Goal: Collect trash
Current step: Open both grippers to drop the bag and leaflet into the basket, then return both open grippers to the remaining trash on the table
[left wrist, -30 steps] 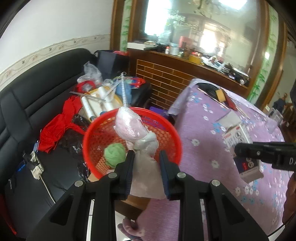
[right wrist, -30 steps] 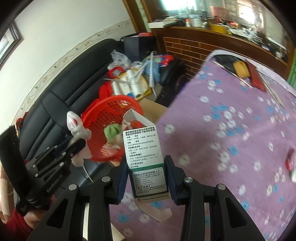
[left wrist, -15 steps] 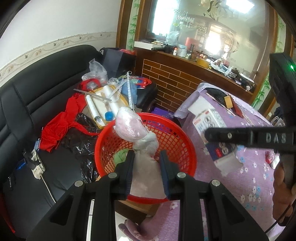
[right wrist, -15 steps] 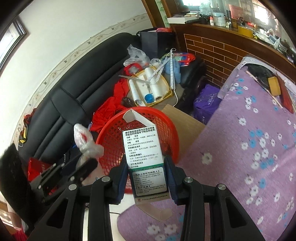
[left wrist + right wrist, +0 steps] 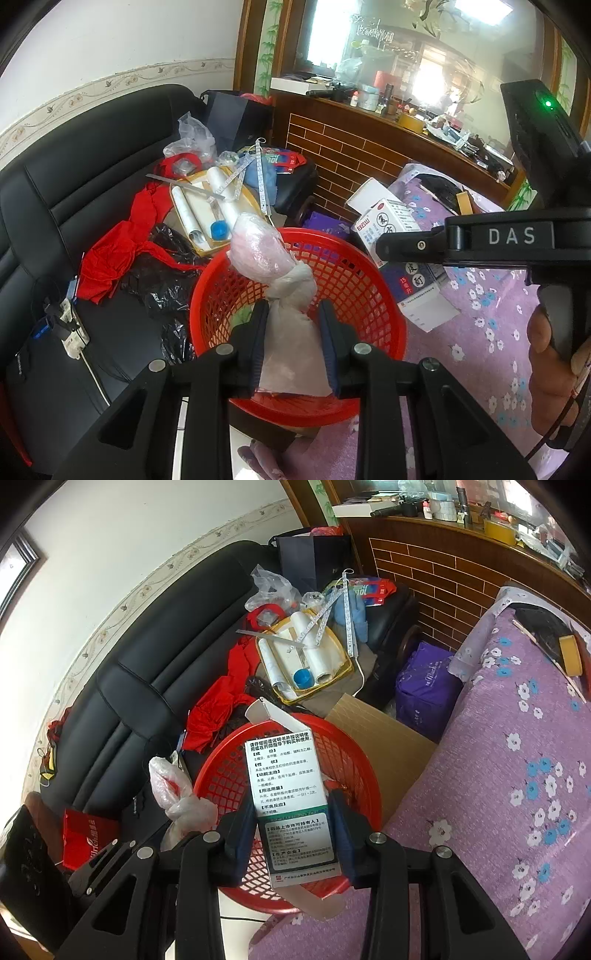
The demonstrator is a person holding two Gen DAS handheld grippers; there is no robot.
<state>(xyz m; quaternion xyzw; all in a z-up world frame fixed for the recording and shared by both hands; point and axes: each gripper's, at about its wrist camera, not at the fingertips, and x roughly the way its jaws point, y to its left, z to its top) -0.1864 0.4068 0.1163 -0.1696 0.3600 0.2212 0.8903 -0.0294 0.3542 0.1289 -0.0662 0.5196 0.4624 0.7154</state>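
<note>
Deposit step: left gripper fingers clamped on knotted plastic bag, right gripper fingers clamped on medicine carton, both over red basket; next, release.

Home living room; black leather sofa at left, strewn with clutter; floral purple tablecloth at right; brick-faced wooden counter far.

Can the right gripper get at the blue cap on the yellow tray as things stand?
Probably not. The right gripper is shut on the medicine box over the red basket, so its fingers are occupied. The blue cap lies uncovered on the yellow tray beyond the basket.
</note>
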